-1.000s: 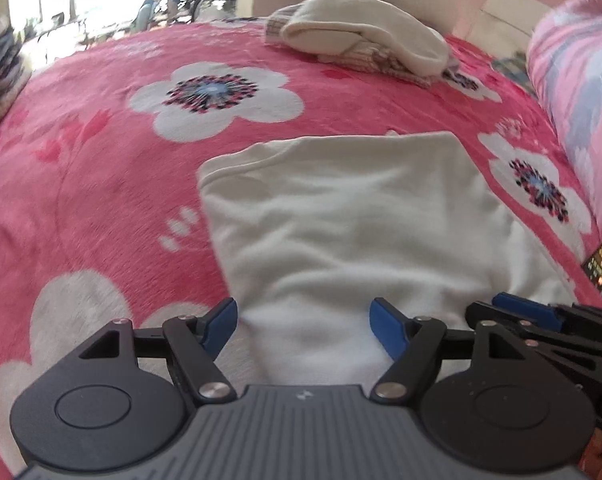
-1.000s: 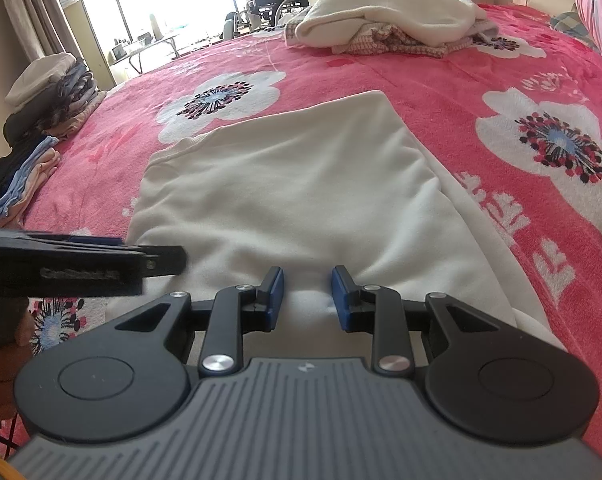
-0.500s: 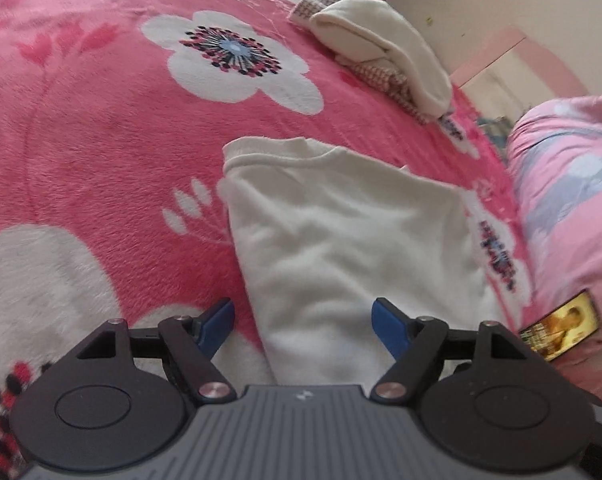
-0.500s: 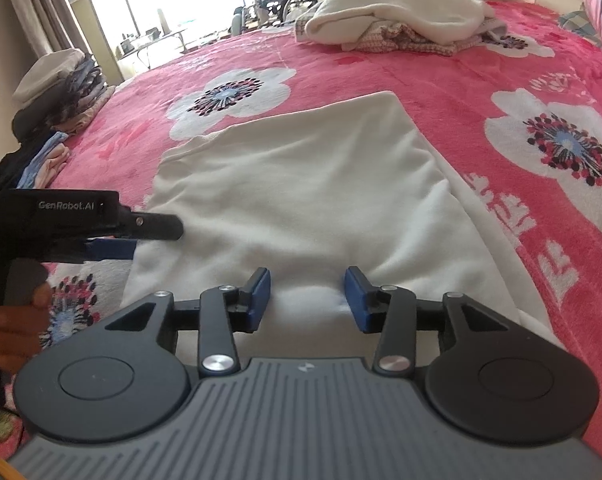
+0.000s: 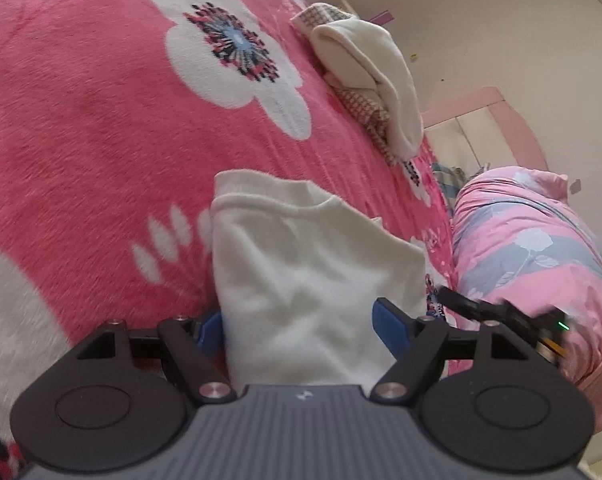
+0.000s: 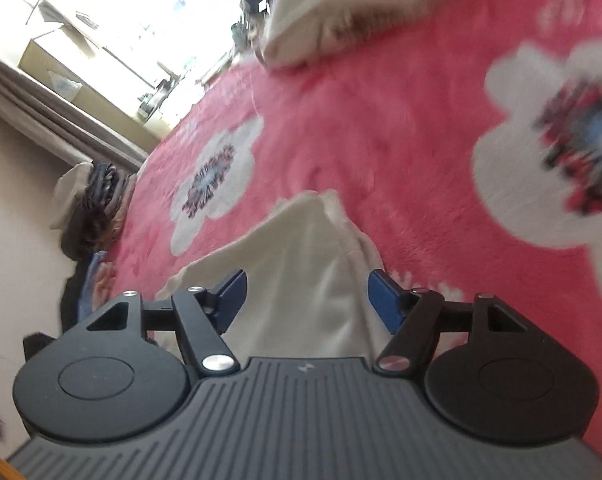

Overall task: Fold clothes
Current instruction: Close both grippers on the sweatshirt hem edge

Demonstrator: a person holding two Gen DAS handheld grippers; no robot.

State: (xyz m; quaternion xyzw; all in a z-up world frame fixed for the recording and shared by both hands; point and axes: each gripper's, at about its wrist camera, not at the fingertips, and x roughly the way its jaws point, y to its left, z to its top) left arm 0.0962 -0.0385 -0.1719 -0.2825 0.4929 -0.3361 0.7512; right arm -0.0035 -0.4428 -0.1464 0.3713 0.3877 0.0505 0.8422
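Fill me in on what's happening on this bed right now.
A person is folding clothes with handheld tongs, one in each hand. A cream garment lies partly folded on the pink flowered blanket. The left tongs stand wide open over its near edge, not pinching it. The right tongs are opening, cloth between them but not gripped. More unfolded clothes wait farther up the bed.

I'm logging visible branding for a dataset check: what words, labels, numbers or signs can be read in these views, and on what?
No readable text in either view.
Left gripper: a small pale emblem on its grey body, a mark rather than letters.
Right gripper: the same small emblem on its body, no letters.
Right gripper's black side, seen from the left wrist: blurred, no lettering legible.
White garment and pink floral blanket: no print or tag visible.
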